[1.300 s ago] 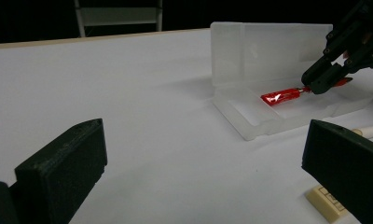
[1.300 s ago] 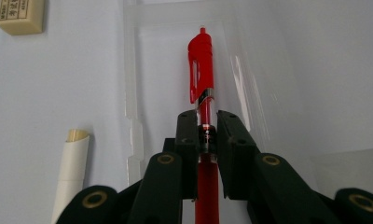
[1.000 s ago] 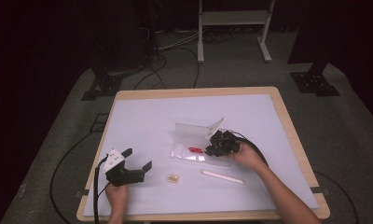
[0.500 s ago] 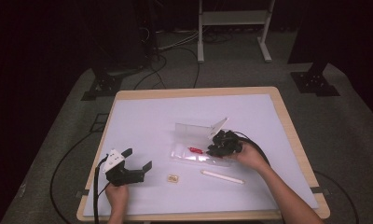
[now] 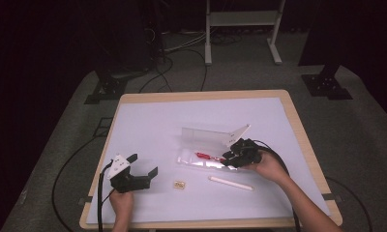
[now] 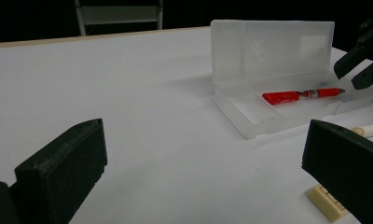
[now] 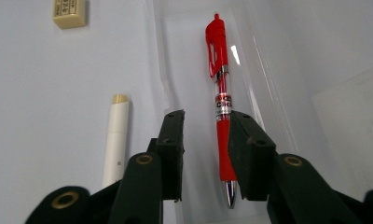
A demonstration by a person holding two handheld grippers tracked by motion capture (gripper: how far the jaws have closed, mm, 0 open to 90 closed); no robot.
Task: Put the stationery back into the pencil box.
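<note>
Red pen (image 7: 220,88) now lies in the open clear case (image 5: 201,163) at frame centre of the high view, so the placing looks done. Right gripper (image 7: 204,140) jaws have just been opening, part-spread, astride the pen, not pinching it. Left gripper (image 5: 143,170), lower left on the counter (image 5: 148,121), jaws spread wide, empty.

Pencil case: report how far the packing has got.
Done: the red pen lies in the tray of the open pencil case. In hand: the right gripper sits over the pen's lower end, jaws just opening, apparently letting go. Left: the white stick and the small eraser lie on the table; the left gripper waits open.
</note>
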